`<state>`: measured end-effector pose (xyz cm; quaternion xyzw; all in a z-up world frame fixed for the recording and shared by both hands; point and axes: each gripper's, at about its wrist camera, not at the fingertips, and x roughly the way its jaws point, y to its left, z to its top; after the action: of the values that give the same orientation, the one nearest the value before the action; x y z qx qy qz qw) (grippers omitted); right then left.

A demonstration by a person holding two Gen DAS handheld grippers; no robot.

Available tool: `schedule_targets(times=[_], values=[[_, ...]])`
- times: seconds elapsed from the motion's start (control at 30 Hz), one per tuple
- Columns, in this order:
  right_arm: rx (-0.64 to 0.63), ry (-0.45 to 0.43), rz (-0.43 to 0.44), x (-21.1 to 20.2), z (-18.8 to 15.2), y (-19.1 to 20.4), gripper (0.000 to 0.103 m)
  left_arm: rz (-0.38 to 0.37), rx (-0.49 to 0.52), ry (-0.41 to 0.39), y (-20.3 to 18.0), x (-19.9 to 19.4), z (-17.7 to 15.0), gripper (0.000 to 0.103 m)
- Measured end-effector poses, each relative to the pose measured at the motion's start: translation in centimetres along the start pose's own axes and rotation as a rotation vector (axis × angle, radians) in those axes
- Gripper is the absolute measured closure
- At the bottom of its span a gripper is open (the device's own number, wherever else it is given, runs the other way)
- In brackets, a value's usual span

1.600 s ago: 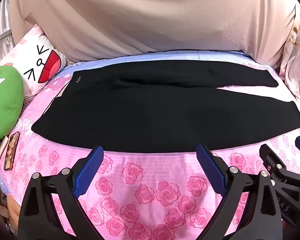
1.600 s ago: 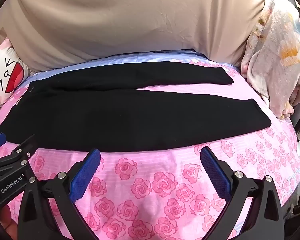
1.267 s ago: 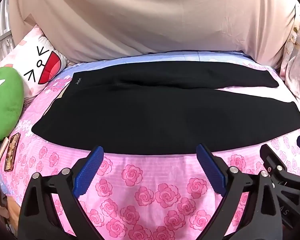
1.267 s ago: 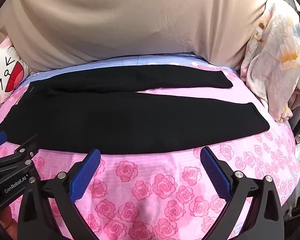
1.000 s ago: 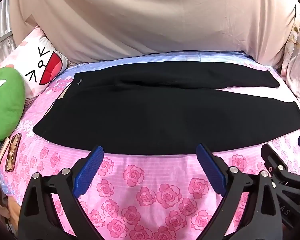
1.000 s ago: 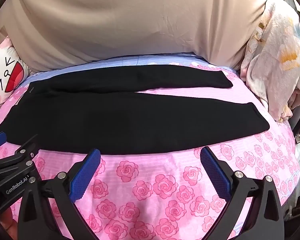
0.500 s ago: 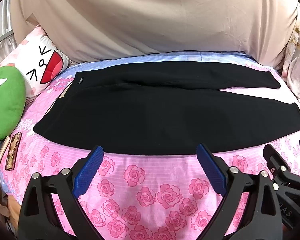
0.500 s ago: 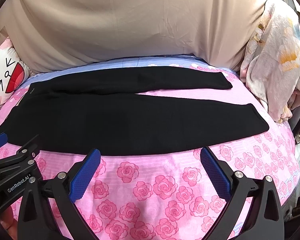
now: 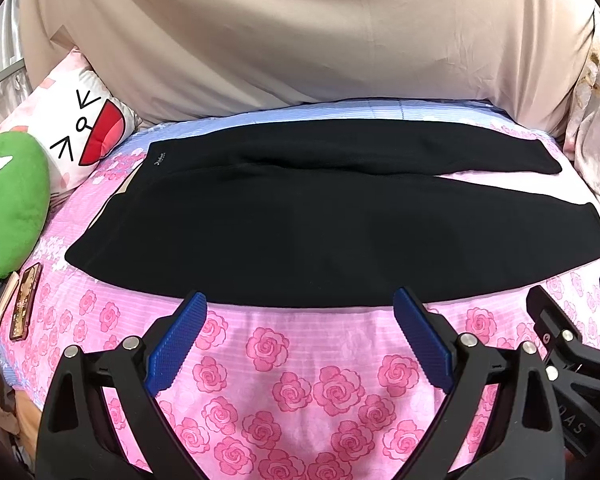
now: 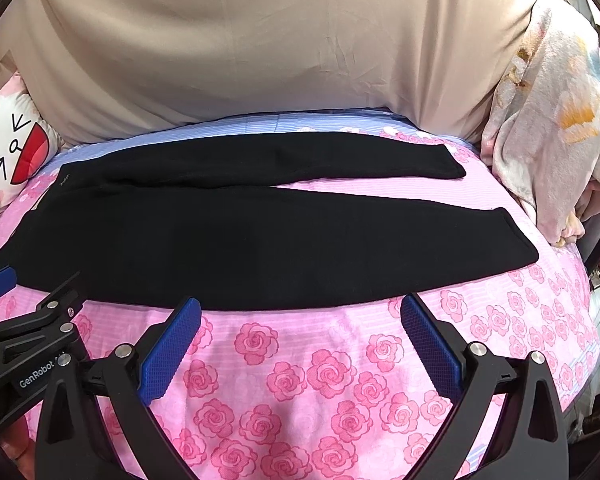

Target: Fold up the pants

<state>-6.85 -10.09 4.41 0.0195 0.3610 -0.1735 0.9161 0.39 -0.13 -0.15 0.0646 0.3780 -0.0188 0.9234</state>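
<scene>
Little changed since earlier frames: my view only crept slightly nearer pants [image 9: 332,232]. Black matte knit pants lie flat on pink rose-print bedsheet [image 9: 284,384], waistband left, legs splayed in narrow V. My left gripper [image 9: 298,336] and right gripper [image 10: 300,340] gape wide, ribbed blue pads [image 9: 176,346] empty, hovering just short of near leg's edge.

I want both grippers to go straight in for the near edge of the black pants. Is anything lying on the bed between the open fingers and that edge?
Nothing visible does. Between the left gripper and the black pants lies only bare rose-print sheet, and likewise for the right gripper. Both are open and empty.
</scene>
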Motion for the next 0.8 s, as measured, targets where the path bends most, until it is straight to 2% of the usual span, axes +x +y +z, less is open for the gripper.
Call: schedule_targets(times=[0.8], values=[[-0.002,0.001,0.001,0.08,-0.13,-0.04,0.005,0.0,0.004,0.003,-0.35,0.03,-0.15,0.011]])
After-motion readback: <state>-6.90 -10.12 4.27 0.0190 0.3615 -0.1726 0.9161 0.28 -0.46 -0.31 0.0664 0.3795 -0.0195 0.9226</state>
